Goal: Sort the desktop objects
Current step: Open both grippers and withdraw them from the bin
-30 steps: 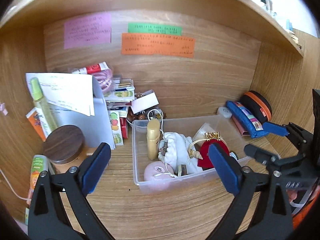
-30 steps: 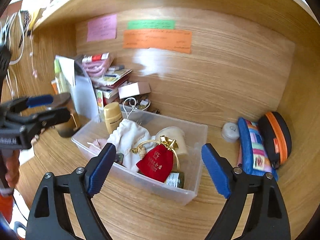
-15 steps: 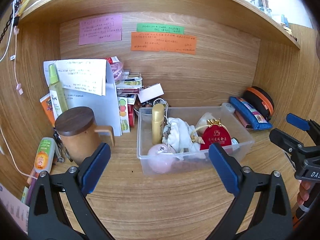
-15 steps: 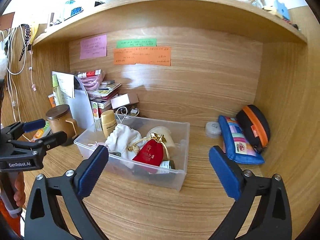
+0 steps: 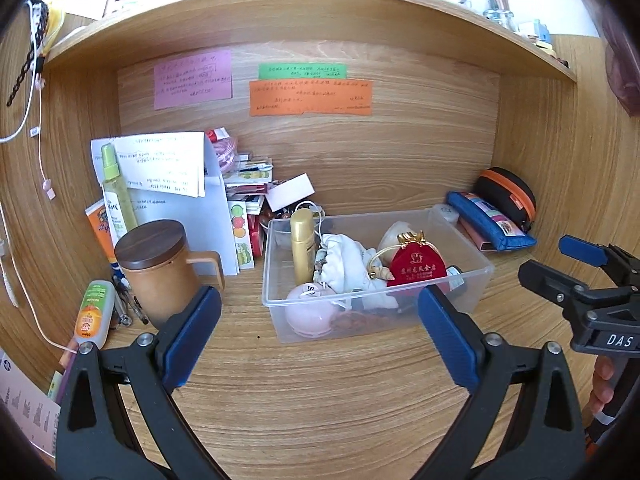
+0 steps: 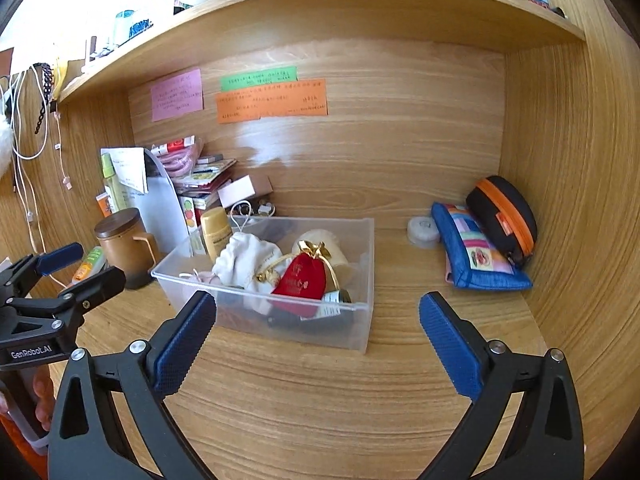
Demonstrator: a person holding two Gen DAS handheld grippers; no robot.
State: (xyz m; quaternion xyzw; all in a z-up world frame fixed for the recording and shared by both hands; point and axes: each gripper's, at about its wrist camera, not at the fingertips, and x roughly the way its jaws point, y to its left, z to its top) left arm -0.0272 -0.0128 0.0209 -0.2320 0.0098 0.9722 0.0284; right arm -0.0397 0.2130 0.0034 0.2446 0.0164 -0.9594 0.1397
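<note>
Clearly we hold both claws, left gripper (image 5: 318,332) and right gripper (image 6: 318,340), spread wide and empty; reaching into the crowded clear bin (image 6: 362,248) risks snagging the red pouch (image 6: 300,280).

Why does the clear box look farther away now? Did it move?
Cannot tell. The clear box still sits the same way beside the brown mug; the whole desk looks smaller, which suggests the camera backed away.

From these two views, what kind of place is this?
Probably a home study desk set in a wooden alcove: sticky notes on the back panel, a shelf overhead, and a clear bin of small personal items.
</note>
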